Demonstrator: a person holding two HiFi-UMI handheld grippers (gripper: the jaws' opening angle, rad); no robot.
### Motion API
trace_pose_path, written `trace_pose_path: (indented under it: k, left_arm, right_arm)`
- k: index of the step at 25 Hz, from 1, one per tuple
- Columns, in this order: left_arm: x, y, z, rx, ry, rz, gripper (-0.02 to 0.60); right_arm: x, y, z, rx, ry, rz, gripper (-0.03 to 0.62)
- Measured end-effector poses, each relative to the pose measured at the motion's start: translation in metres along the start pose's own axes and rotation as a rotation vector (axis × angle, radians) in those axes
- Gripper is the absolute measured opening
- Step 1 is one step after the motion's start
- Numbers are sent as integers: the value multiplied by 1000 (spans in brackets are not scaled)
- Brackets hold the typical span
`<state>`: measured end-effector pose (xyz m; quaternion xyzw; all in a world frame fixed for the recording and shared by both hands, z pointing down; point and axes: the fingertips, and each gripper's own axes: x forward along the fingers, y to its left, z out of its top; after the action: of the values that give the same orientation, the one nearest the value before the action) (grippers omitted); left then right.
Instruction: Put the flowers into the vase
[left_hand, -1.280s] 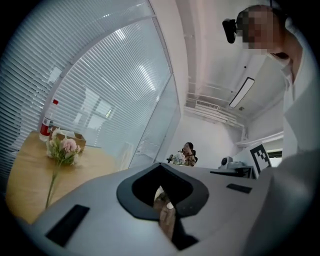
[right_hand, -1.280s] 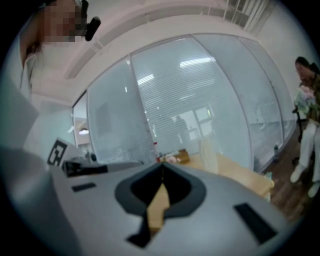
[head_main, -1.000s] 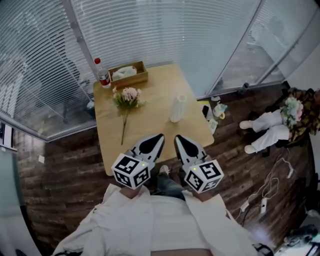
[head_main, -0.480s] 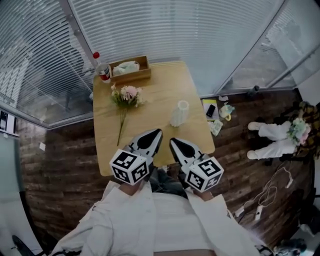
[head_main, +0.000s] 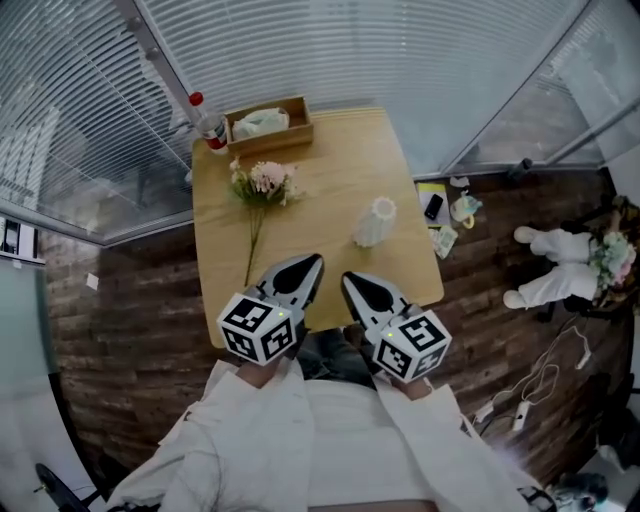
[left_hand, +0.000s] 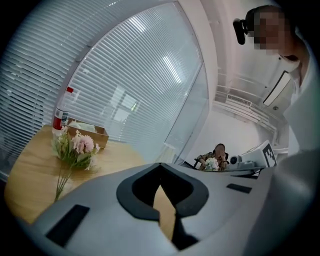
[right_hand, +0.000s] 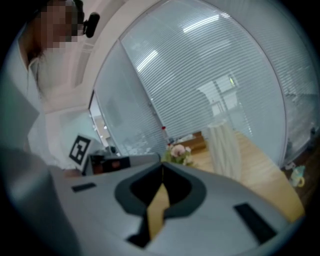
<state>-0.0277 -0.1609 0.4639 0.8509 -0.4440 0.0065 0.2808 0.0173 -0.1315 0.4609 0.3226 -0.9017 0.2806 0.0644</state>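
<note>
Head view: left gripper and right gripper hover at the light wooden table edge. A pink-and-white flower bunch lies ahead-left of the left fingers, and a white ribbed vase stands ahead of the right fingers.
Left gripper view: jaws clenched together, empty; flower bunch ahead-left.
Right gripper view: jaws clenched, empty; vase upright, ahead-right.
</note>
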Motion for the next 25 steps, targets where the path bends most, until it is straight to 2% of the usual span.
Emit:
trace_pose_path:
  k: [4,9,14,17,25]
  left_arm:
    - [-3,21,-4,30,39,65,9]
    - [-5,47,-5,-11,37,98,9]
    - [3,78,-1,1,35,141,9]
    - [6,98,1,8,36,177,9]
    - [7,160,-8,47,125,318,24]
  right_arm:
    - [11,-2,-1,14,13,-1,14]
    - [36,10,-9,-61,78,42,14]
    - [62,9,-18,-82,122,75,14]
    - [71,5,-30,-58,157,75,14]
    - [100,6,-54,4,219,106,14]
